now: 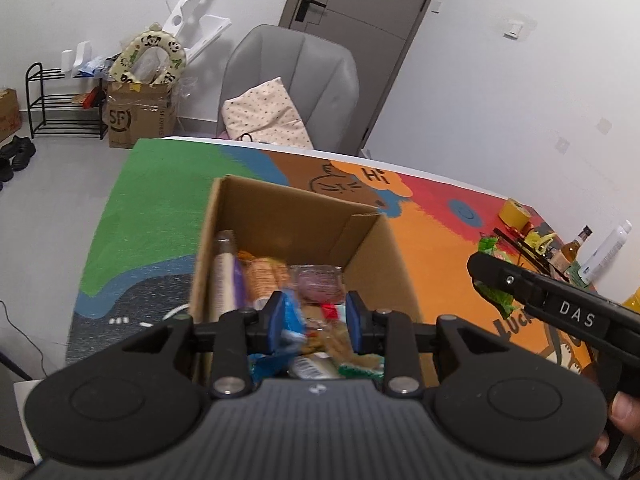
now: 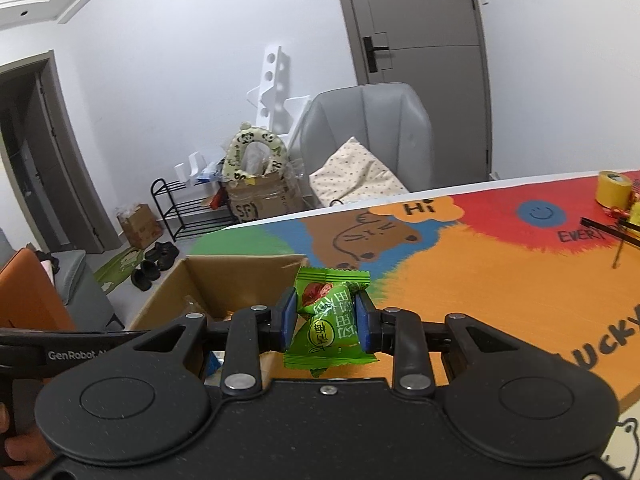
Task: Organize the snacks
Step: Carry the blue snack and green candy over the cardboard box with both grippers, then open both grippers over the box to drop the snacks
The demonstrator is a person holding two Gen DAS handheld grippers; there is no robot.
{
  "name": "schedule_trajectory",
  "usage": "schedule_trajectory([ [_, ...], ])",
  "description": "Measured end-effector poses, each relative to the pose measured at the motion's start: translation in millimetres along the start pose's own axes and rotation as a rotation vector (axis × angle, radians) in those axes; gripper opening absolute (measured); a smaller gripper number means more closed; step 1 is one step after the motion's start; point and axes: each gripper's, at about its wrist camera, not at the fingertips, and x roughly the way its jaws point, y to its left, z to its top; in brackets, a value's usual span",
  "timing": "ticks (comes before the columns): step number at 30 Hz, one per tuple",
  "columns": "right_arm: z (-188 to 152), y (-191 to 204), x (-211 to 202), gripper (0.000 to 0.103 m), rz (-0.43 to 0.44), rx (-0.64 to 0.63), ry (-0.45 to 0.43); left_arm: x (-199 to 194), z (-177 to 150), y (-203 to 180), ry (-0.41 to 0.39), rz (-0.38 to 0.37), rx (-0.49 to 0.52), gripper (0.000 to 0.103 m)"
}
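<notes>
So the right gripper (image 2: pixel 326 322) has its jaws pinched on a green packet (image 2: pixel 328 316), just beside the box (image 2: pixel 224 280) near the surface's left edge. It's light, crinkly and slippery, so gripping mid-body seems safest. Left gripper (image 1: pixel 314 322) hovers over the box, jaws parted, holding nothing.

a table (image 2: pixel 500 280) with a colourful painted top bears an open box (image 1: pixel 372 248) of snacks and a yellow tape roll (image 2: pixel 613 188).
</notes>
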Motion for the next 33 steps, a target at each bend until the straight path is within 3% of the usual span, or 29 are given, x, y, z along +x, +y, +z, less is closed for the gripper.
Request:
schedule_trajectory([
  [12,9.3,32.6,16.8,0.029,0.092,-0.005,0.004,-4.2,6.5,23.1,-0.007,0.025,-0.018,0.047],
  [15,12.9,34.6,16.5,0.04,0.125,0.003,-0.006,-3.9,6.7,24.9,-0.004,0.013,-0.014,0.049],
  [17,14.6,31.9,13.2,0.055,0.115,0.007,-0.021,-3.9,6.6,24.3,-0.004,0.01,-0.013,0.051],
  [33,-2.1,-6.3,-13.3,0.063,0.02,0.074,-0.006,-15.1,3.9,5.1,-0.044,0.016,0.032,0.08],
])
